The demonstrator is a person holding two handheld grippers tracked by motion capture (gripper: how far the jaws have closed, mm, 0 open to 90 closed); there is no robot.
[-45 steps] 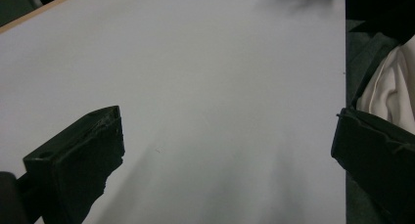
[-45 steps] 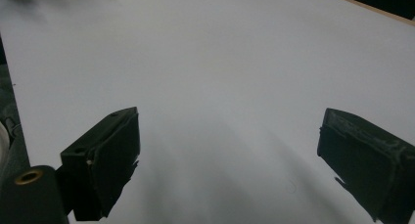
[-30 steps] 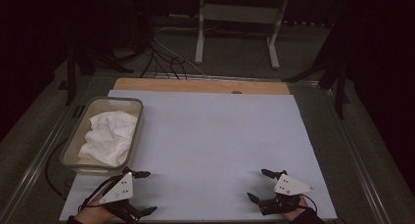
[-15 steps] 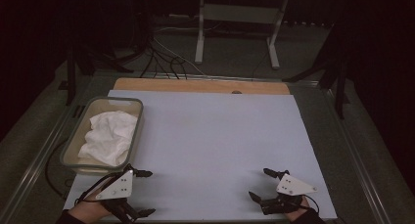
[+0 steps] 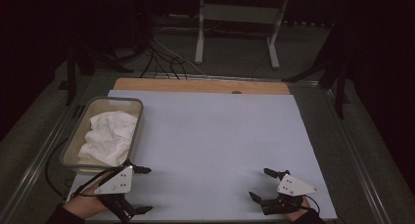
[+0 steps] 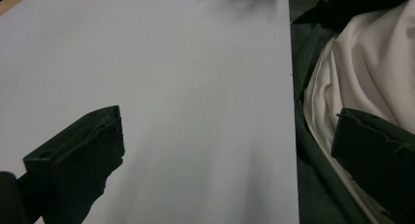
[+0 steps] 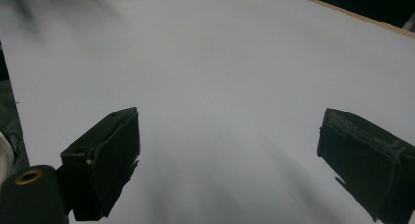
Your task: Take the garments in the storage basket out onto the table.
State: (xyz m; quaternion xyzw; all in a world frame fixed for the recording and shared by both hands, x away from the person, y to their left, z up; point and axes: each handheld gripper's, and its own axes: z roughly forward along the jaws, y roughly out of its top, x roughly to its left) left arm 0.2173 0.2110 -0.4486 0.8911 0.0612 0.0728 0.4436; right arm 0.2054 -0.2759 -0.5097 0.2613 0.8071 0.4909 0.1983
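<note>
While each hand-held gripper (image 5: 143, 190) (image 5: 260, 183) gapes empty, seemingly cloth (image 5: 108, 137) fills the bin (image 5: 73, 145).

Dim, grainy frames; dark surroundings, soft shadows on the pale table (image 5: 215, 136).

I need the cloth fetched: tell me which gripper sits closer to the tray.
The left gripper, at the table's near-left corner, sits just in front of the tray holding the white cloth. The right gripper is far across the white mat.
</note>
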